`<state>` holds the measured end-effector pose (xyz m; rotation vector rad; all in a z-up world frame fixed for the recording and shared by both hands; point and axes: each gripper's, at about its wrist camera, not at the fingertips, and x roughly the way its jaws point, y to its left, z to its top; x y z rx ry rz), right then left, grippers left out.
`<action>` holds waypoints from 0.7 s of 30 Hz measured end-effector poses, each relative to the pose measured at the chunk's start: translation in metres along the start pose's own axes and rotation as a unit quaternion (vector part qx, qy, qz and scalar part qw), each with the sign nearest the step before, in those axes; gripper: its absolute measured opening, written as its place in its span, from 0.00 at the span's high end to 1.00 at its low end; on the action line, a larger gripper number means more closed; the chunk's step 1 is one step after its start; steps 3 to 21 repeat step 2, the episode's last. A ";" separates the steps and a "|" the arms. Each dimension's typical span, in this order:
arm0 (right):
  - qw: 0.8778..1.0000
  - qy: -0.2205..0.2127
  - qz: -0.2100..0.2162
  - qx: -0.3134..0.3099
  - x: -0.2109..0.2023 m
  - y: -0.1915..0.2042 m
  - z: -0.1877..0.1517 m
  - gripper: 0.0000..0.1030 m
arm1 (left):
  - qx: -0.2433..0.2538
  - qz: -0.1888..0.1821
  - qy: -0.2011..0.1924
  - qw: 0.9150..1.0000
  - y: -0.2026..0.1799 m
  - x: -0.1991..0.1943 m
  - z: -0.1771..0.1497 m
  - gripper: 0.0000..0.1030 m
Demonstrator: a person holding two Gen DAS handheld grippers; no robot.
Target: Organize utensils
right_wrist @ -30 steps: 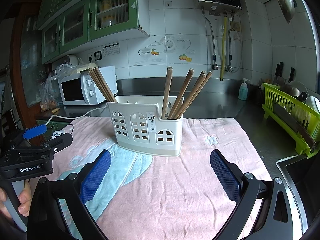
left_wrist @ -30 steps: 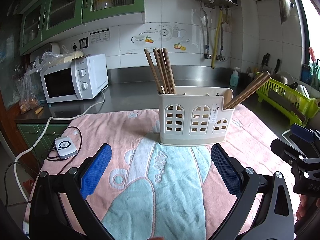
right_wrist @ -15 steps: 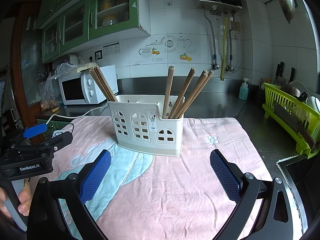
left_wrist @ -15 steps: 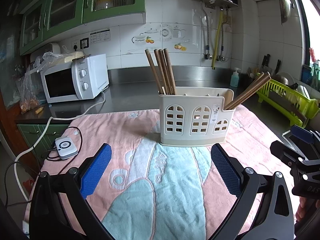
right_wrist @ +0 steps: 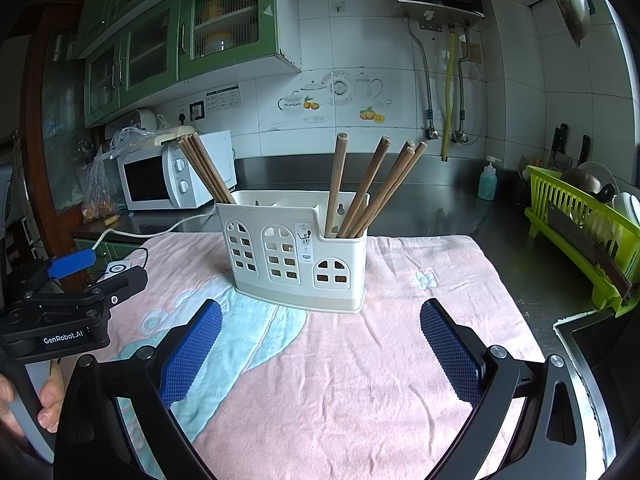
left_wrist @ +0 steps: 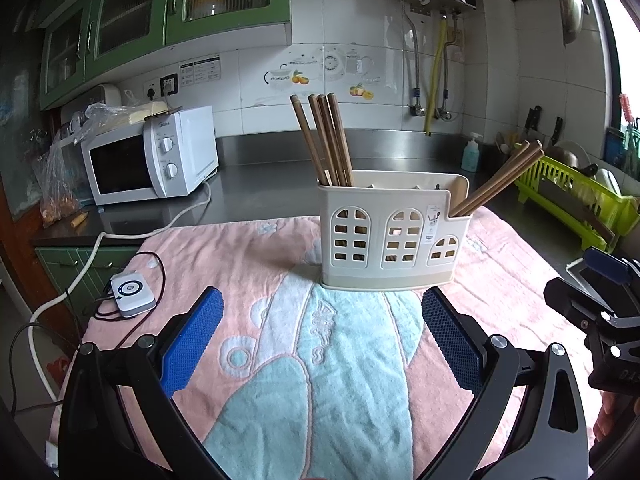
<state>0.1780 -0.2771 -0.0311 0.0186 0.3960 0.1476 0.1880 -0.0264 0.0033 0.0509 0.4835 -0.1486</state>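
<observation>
Tongs first: your left gripper (left_wrist: pixel 322 334) stands wide open with nothing between its blue pads (left_wrist: pixel 192 334); your right gripper (right_wrist: pixel 320 340) is spread just as wide and equally empty; both hang low over the pink and teal towel (right_wrist: pixel 360 380), short of the cream utensil holder (left_wrist: pixel 390 236), which sits near the towel's far edge. From the right wrist view you can see your left hand (right_wrist: pixel 24 404) wrapped round the handle at the frame's left margin.

Chopsticks are already in the holder, in two groups; one bundle (left_wrist: pixel 324 140) stands close together in the tall end compartment, nearest the microwave (left_wrist: pixel 148 160); the other group (right_wrist: pixel 372 188) fans out loosely from the low end compartment, leaning toward the green dish rack (right_wrist: pixel 580 232); the middle section looks empty, though you cannot see its floor.

Nothing lies loose on the towel, so the sorting appears largely done, or you are between picks; if the splayed group is to join the tidy one, your next move calls for closing the right gripper on a single stick high on its shaft, lifting straight up so the light holder does not tip.
</observation>
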 end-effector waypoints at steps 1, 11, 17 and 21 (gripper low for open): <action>1.000 0.000 0.000 0.000 0.000 0.000 0.000 0.07 | -0.001 0.000 0.000 1.000 0.000 0.000 0.000 0.05; 1.000 0.000 0.000 0.000 0.000 0.000 0.000 0.07 | -0.002 0.000 0.000 1.000 0.001 -0.001 0.000 0.05; 1.000 0.000 0.000 0.000 0.000 0.000 0.000 0.07 | -0.002 0.000 0.000 1.000 0.001 -0.001 0.000 0.05; 1.000 0.000 0.000 0.000 0.000 0.000 0.000 0.07 | -0.002 0.000 0.000 1.000 0.001 -0.001 0.000 0.05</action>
